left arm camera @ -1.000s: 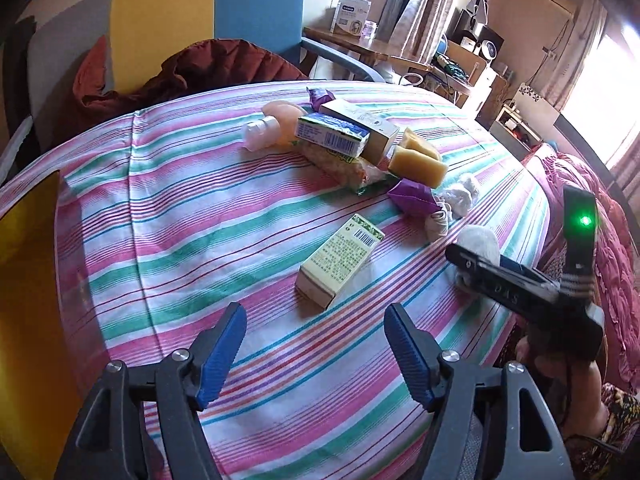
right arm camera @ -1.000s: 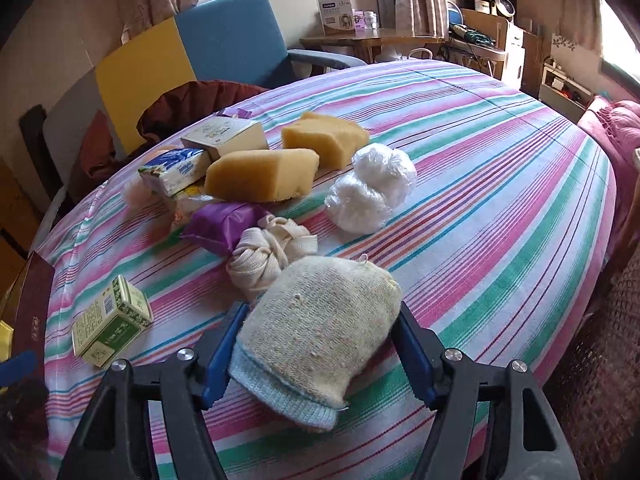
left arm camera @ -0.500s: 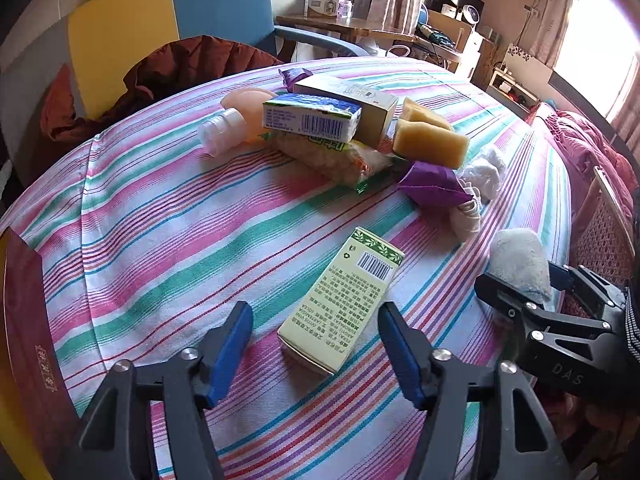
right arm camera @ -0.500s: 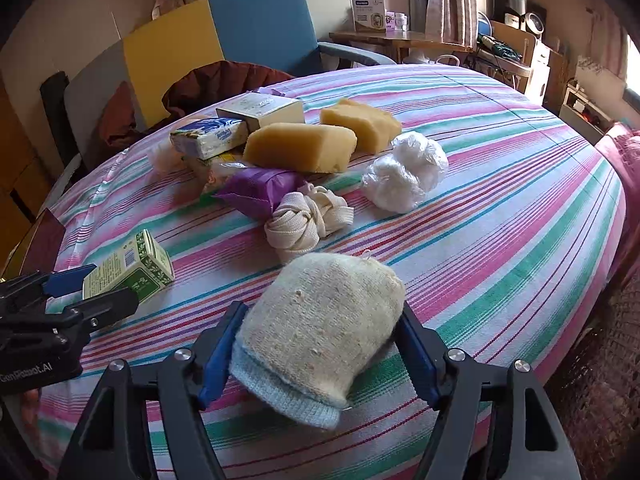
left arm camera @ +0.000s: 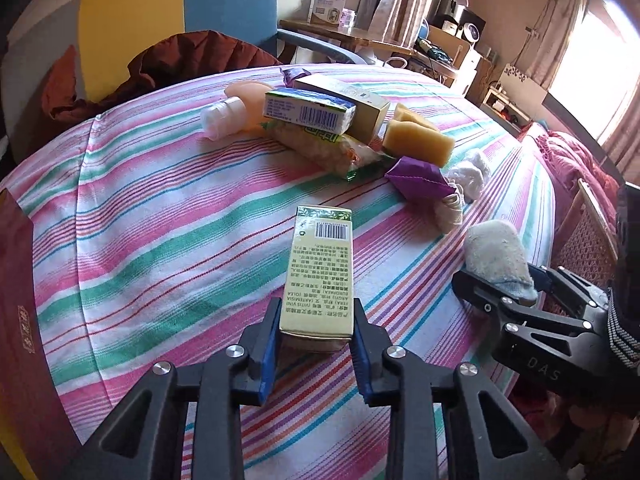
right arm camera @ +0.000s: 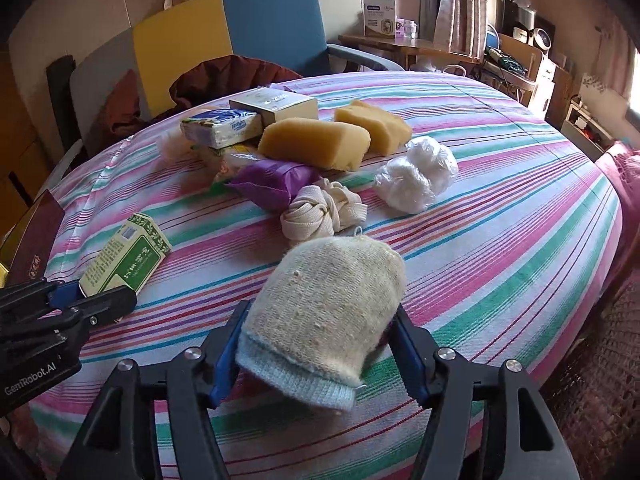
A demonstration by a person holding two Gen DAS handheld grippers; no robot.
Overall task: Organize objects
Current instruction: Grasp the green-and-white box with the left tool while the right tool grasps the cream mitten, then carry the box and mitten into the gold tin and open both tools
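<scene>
A pale green box [left arm camera: 320, 272] with a barcode lies on the striped tablecloth [left arm camera: 160, 216]. My left gripper [left arm camera: 317, 306] is shut on its near end, both blue pads pressing its sides. The right wrist view shows the same box [right arm camera: 126, 256] and left gripper [right arm camera: 68, 300] at lower left. A beige knit mitten [right arm camera: 328, 312] with a light blue cuff fills my right gripper [right arm camera: 322, 310]. Its jaws are closing, pads against the wool. The left wrist view has the mitten [left arm camera: 496, 256] and right gripper [left arm camera: 502, 280] at the right.
Further back lie a tissue pack [right arm camera: 220, 128], a cream box [right arm camera: 276, 106], two yellow sponges [right arm camera: 316, 142], a purple packet [right arm camera: 272, 182], a knotted strap [right arm camera: 320, 212] and white bagged balls [right arm camera: 416, 172]. A blue-and-yellow chair [right arm camera: 224, 36] stands behind. A dark red box [left arm camera: 24, 320] sits at the left.
My left gripper came down over the green box and shut on its near end. The right gripper shifted a little sideways with the mitten between its fingers.
</scene>
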